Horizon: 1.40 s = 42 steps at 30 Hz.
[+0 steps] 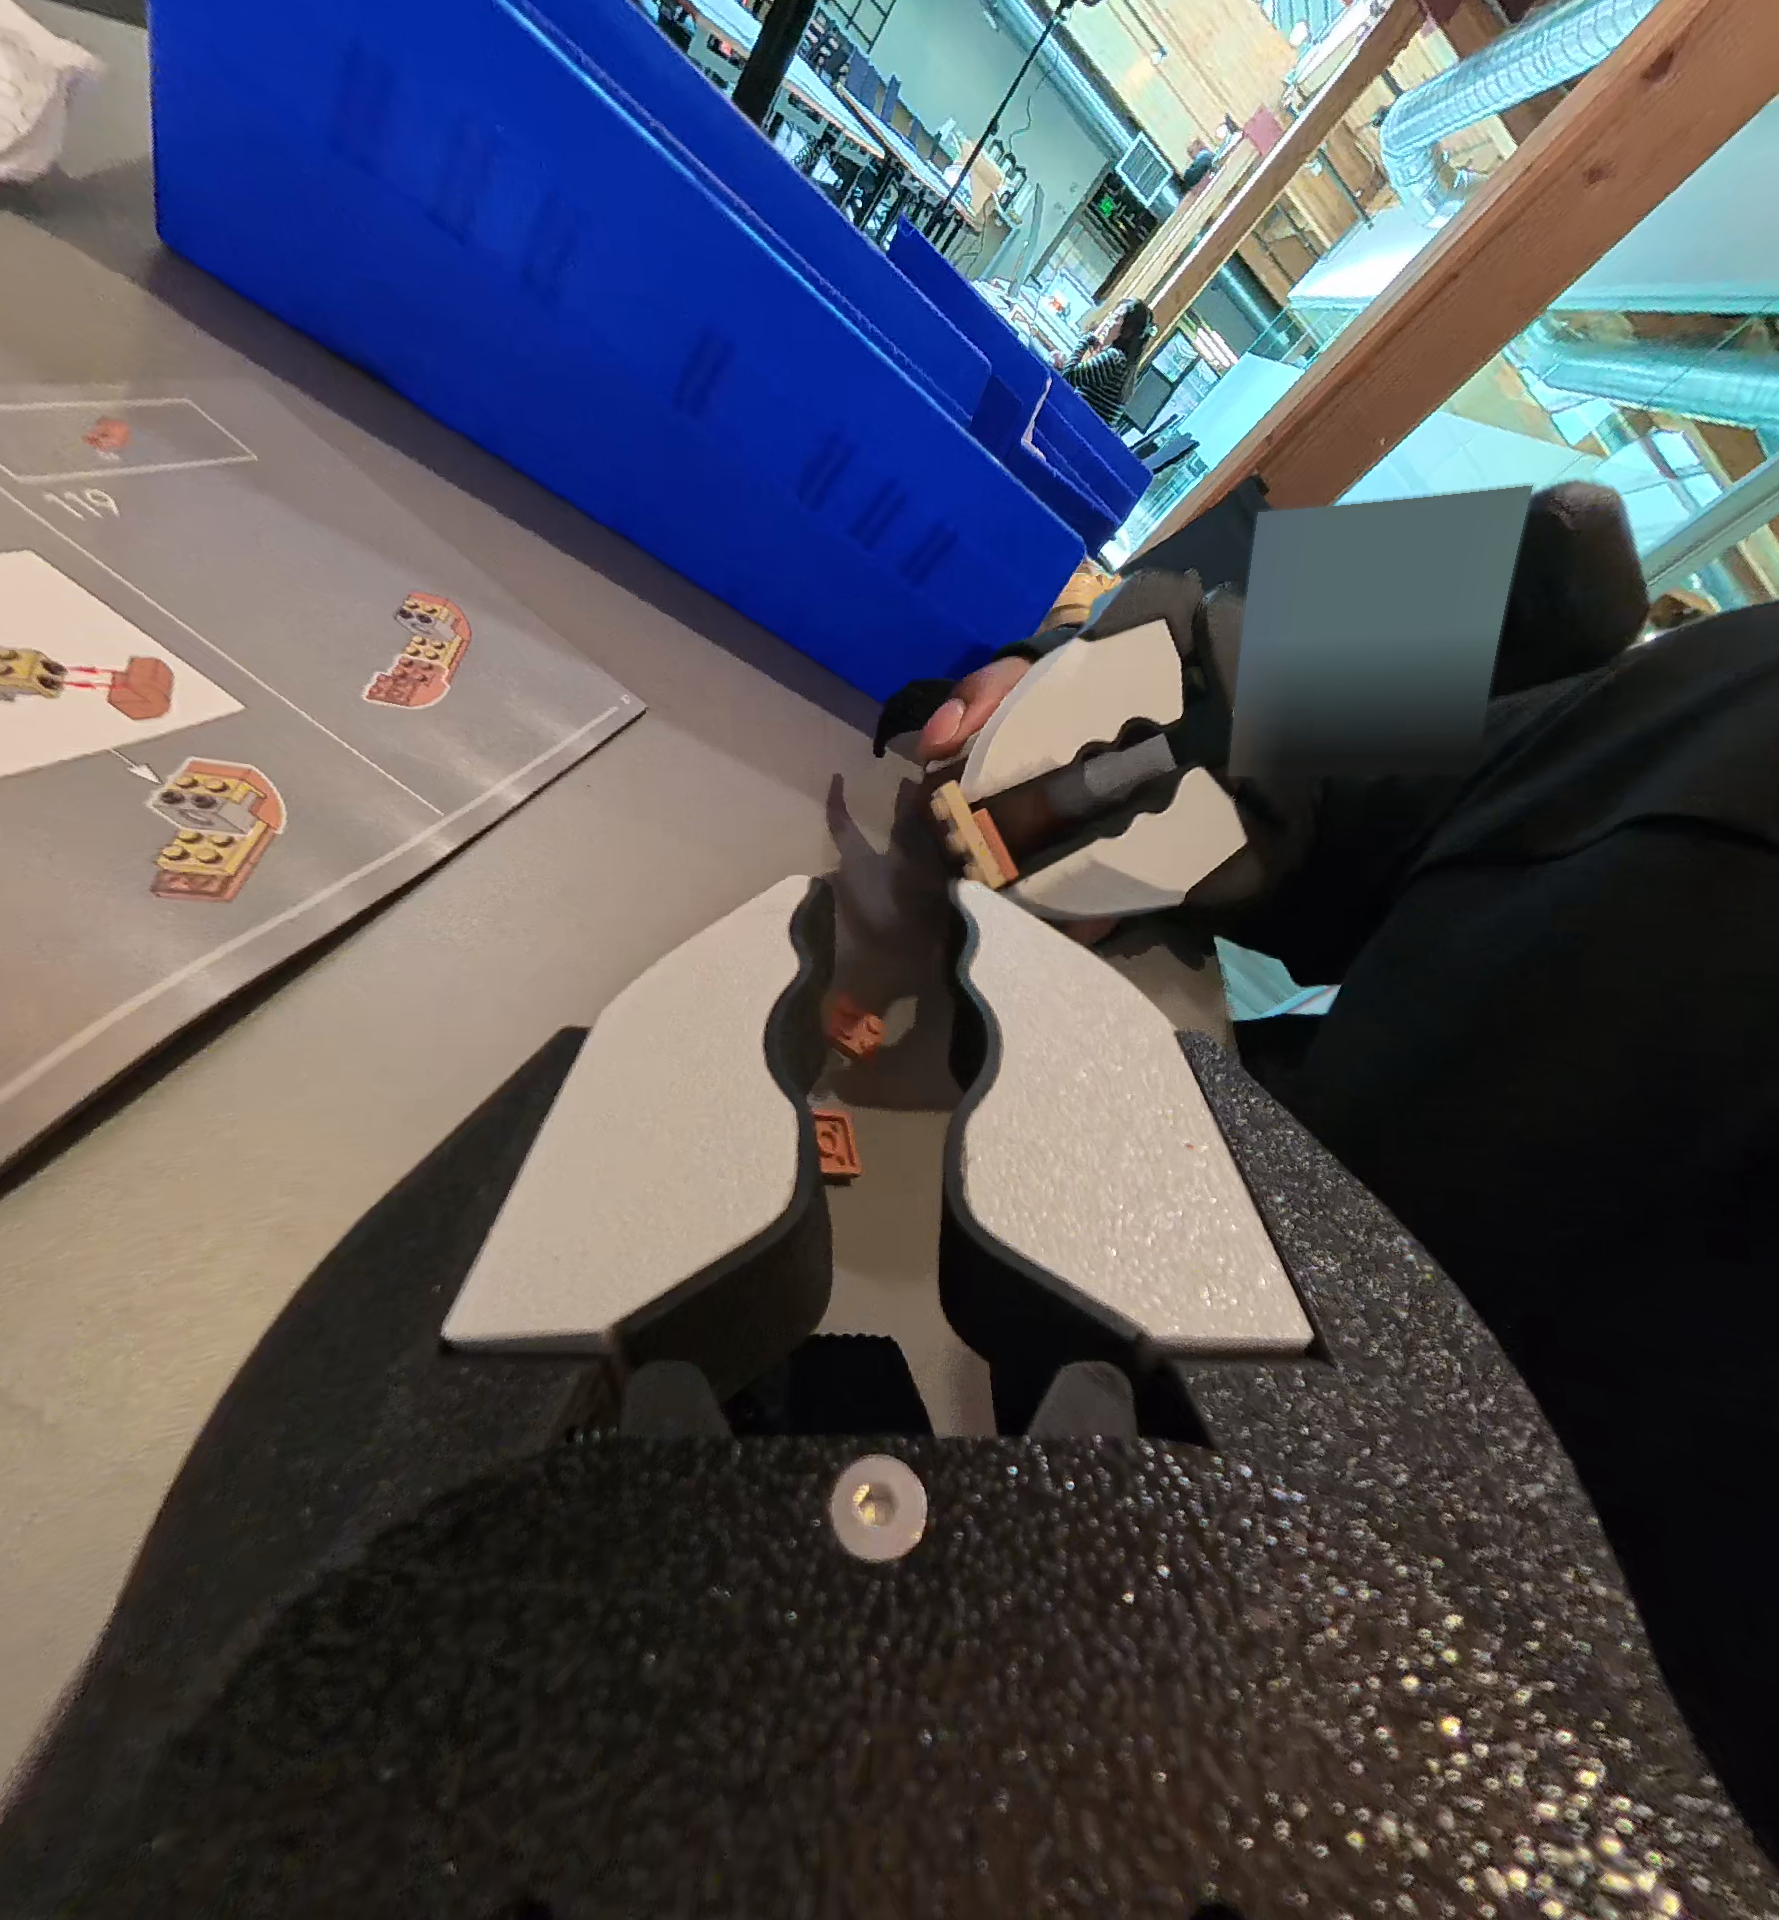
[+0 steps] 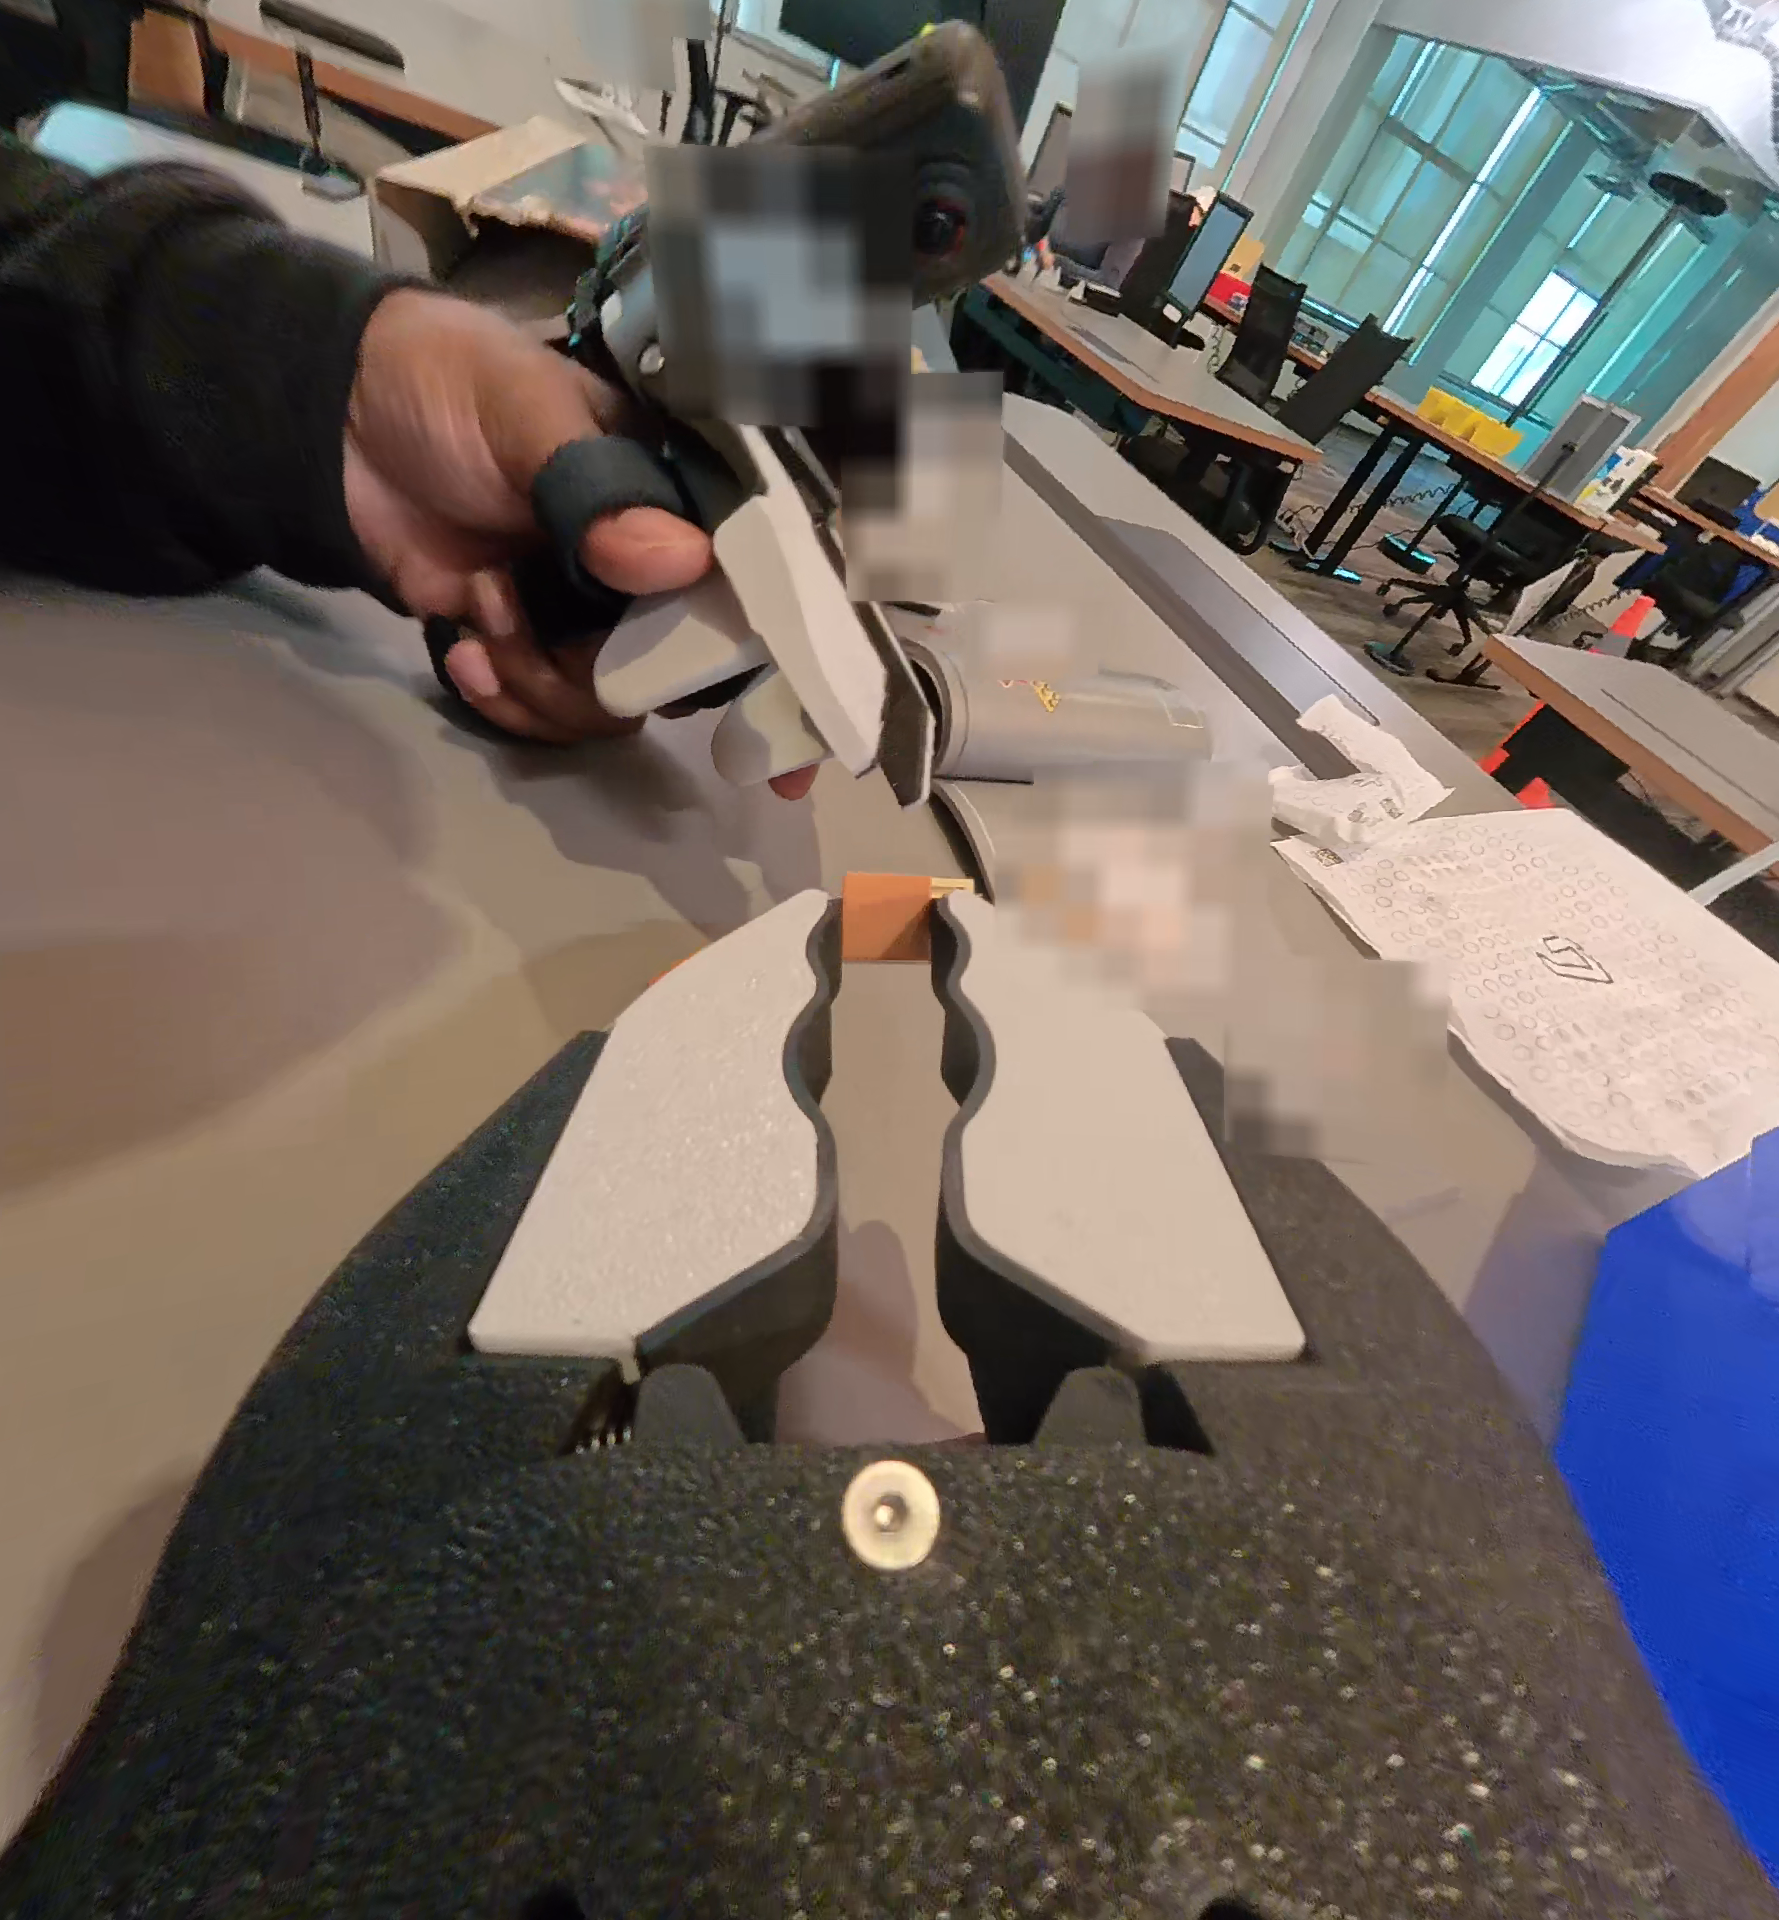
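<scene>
The right tool [image 2: 887, 914] is clenched on a small brick assembly [image 2: 885, 920], an orange-brown piece backed by a tan studded plate. Both pads press its opposite faces at the very tips of the fingers. In the left wrist view this assembly [image 1: 973, 836] shows its long axis lying across the gap between the fingers, from one fingertip to the other. The tan studs face away from the right tool, toward the left tool and the counter. The orange-brown layer faces back into the right tool. The assembly is held clear of the counter [image 1: 189, 1195].

The left tool [image 1: 885, 904] stands with its fingers apart and nothing pressed between the pads. Through the gap, two small orange-brown bricks lie on the counter: the farther brick [image 1: 854, 1029] sits tilted in the tool's shadow, and the nearer brick [image 1: 835, 1143] lies flat, just beside the left finger. Neither is touched by the pads.

Outward from the tools, an open instruction booklet [image 1: 241, 623] lies on the counter to the left. A blue bin [image 1: 552, 260] stands behind the booklet. In the right wrist view, white perforated paper bags [image 2: 1591, 935] lie to the right, near a blue bin corner [image 2: 1716, 1351]. A person's hand [image 2: 469, 499] in a black sleeve grips the left tool.
</scene>
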{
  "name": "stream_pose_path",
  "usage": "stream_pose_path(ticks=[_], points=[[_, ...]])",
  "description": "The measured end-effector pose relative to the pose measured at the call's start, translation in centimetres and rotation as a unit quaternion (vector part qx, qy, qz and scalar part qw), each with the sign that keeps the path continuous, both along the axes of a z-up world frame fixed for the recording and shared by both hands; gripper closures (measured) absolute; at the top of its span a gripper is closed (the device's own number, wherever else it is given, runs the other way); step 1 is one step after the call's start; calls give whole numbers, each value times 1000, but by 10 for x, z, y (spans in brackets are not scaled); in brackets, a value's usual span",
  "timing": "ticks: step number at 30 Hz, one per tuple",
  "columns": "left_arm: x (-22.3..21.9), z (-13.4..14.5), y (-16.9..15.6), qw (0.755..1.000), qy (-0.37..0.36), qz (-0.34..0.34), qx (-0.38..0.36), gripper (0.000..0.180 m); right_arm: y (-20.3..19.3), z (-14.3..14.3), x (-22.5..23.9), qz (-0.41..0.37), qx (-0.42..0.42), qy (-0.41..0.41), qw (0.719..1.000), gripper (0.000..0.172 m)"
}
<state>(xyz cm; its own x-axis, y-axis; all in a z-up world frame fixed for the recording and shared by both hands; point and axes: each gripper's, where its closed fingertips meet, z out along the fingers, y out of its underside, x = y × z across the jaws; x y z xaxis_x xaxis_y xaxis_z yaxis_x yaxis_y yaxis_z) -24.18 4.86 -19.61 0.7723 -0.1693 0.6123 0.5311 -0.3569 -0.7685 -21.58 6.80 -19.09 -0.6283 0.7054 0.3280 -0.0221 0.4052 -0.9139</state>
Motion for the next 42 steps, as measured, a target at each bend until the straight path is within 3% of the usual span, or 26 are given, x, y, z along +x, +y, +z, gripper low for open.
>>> stream_pose_path(ticks=[11, 27, 34, 39, 42], points=[[-14, 6, -2, 999, 42, 13, 26, 162, 20, 18, 0, -37, -104, -21, 994, 156], [-5, 8, -2, 997, 61, -10, 35, 161, 15, 20, 5, -21, -126, -31, 991, 156], [4, 12, 0, 993, 103, -28, 53, 159, 5, 21, 12, 26, -153, -52, 986, 156], [11, 25, 2, 980, 163, -31, 107, 156, -5, 29, 23, 91, -203, -76, 972, 156], [15, 26, 3, 981, 160, -35, 109, 156, -6, 29, 25, 98, -178, -58, 977, 156]])
